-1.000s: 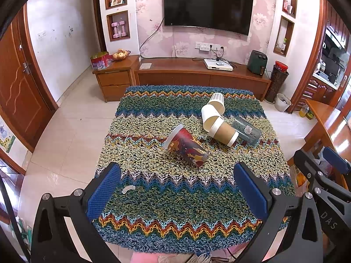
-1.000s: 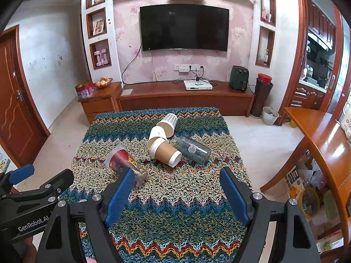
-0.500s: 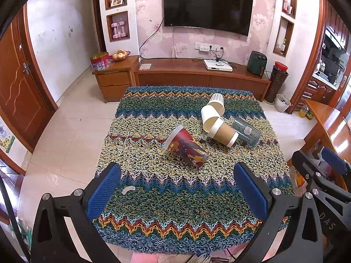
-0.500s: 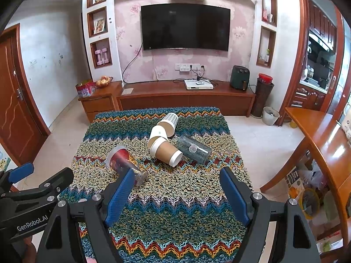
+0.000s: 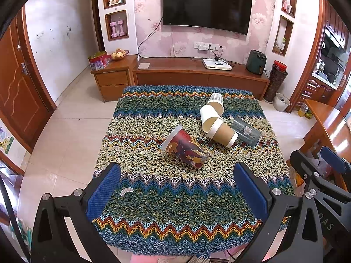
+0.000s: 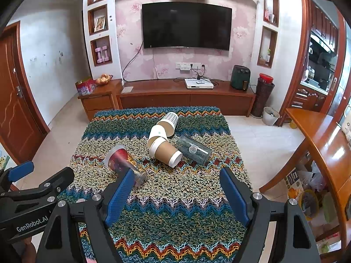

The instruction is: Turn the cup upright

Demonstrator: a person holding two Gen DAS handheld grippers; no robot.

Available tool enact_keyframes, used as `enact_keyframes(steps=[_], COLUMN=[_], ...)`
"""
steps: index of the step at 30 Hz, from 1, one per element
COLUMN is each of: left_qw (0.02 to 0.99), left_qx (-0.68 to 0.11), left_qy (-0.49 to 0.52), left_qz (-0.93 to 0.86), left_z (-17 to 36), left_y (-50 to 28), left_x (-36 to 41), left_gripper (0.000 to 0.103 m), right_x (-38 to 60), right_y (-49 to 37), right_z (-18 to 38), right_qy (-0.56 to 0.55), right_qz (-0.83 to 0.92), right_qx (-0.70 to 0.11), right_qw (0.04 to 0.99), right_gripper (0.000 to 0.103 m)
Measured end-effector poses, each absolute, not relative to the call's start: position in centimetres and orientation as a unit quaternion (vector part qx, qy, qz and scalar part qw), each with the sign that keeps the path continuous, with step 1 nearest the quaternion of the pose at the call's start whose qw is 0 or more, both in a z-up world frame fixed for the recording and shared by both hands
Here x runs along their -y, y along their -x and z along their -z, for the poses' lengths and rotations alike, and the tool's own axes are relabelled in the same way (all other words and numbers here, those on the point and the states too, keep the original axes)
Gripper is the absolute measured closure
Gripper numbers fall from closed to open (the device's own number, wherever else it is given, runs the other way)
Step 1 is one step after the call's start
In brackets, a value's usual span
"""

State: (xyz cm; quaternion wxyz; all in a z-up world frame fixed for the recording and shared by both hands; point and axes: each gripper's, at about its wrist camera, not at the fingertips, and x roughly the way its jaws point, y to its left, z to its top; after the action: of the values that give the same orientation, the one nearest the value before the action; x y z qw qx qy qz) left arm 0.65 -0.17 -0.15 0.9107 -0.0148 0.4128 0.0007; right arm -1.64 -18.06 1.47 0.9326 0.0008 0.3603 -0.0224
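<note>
Both tongs gaped wide — left gripper (image 5: 177,194), right gripper (image 6: 178,197) — holding nothing. Red cup (image 5: 185,149) lay on its side at 12 o'clock of the left gripper.

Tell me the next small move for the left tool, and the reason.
Probably ease the left tool forward and down toward the red printed cup. That cup lies on its side on the knitted cloth, nearest of the five tipped cups and roughly centred ahead of the open, empty jaws.

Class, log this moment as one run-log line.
left gripper: open, empty | right gripper: open, empty | five cups: all lying down | red cup: nearest
</note>
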Motion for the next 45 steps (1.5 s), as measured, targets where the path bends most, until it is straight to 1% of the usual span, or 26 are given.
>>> enact_keyframes(steps=[21, 34, 45], left_qw=[0.909, 0.886, 0.875], left_qx=[-0.416, -0.461, -0.482], left_qy=[0.023, 0.044, 0.051], left_qz=[-0.002, 0.004, -0.007], left_z=[0.0, 2.3, 4.8], left_y=[-2.7, -5.2, -6.3], left_x=[-0.2, -1.3, -2.3], left_gripper=[0.001, 0.001, 0.001], right_x=[18.2, 17.3, 15.6], right_y=[-0.1, -2.1, -5.7], right_z=[-1.9, -0.8, 1.9], right_qy=[0.002, 0.020, 0.041], right_qz=[0.018, 0.011, -0.032], right_qx=[-0.357, -0.363, -0.391], right_qw=[0.934, 0.932, 0.919], right_gripper=[0.023, 0.023, 0.023])
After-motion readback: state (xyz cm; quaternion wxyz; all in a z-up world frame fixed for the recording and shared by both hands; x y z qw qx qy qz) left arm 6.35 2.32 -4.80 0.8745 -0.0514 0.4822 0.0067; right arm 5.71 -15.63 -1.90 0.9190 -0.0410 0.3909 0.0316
